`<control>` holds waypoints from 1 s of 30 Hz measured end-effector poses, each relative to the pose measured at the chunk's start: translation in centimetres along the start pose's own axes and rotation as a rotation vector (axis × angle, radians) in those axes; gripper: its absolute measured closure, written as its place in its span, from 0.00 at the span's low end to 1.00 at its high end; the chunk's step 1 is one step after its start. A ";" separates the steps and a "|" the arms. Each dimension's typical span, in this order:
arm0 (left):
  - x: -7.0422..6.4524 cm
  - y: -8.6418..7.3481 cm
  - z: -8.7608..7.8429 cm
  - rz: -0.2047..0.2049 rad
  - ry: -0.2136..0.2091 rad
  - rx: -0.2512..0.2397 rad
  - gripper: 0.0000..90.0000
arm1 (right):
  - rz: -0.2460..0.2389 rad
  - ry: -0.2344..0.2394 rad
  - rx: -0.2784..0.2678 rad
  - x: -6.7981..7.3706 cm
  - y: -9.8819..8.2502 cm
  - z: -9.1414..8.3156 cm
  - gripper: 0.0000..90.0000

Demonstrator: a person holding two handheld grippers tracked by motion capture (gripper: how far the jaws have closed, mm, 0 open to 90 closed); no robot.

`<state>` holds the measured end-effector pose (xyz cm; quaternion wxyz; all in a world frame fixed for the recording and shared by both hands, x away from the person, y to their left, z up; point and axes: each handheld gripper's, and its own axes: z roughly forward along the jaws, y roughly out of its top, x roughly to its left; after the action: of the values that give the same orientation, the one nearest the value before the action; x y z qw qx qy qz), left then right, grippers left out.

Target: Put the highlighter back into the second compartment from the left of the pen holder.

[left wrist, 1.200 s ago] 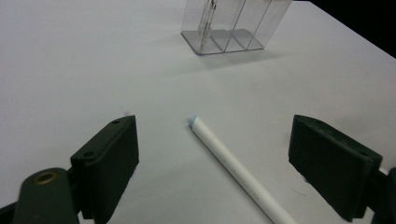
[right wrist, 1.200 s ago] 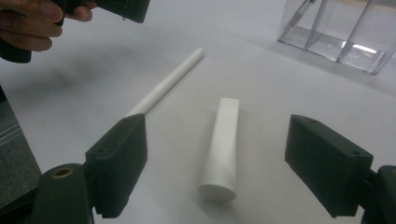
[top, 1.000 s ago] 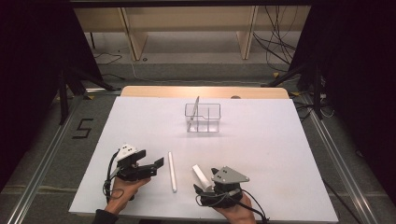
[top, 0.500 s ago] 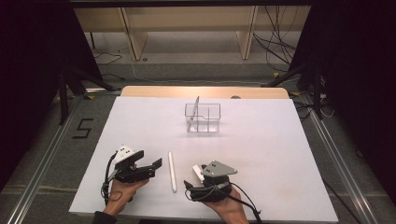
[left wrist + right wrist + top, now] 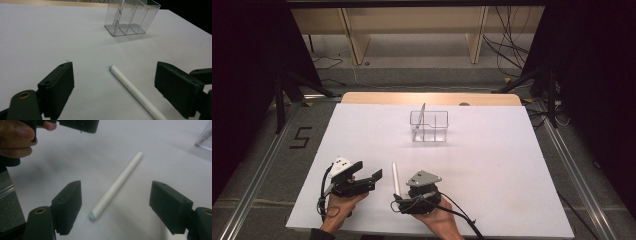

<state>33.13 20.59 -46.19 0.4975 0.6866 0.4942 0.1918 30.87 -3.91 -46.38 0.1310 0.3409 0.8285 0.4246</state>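
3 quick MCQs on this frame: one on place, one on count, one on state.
1. Where does the white pen lie?
A. in the clear organizer
B. flat on the table between the two claws
C. held in the left claw

2. How many compartments does the clear organizer have?
A. one
B. three
C. six

3. How does the right claw stand?
A. open, pen between its jaws untouched
B. shut on the pen
C. shut on nothing

Key: B, pen rests on the white table; B, two dividers make three bays; A, gaps show on both sides of the pen.
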 end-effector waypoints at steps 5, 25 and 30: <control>0.0 -0.1 -0.1 0.003 -0.001 -0.004 0.17 | -0.006 0.004 0.032 0.6 -0.2 1.5 0.32; -0.1 -0.2 -0.2 0.001 0.006 -0.013 0.17 | -0.022 -0.023 0.119 0.9 0.0 4.5 0.51; 0.0 -0.2 -0.2 0.001 0.007 -0.013 0.17 | -0.026 -0.029 0.124 1.0 0.1 4.8 0.55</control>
<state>32.89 20.63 -46.31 0.5001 0.6831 0.4943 0.1975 32.61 -0.24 -49.16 0.1273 0.3437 0.8556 0.3656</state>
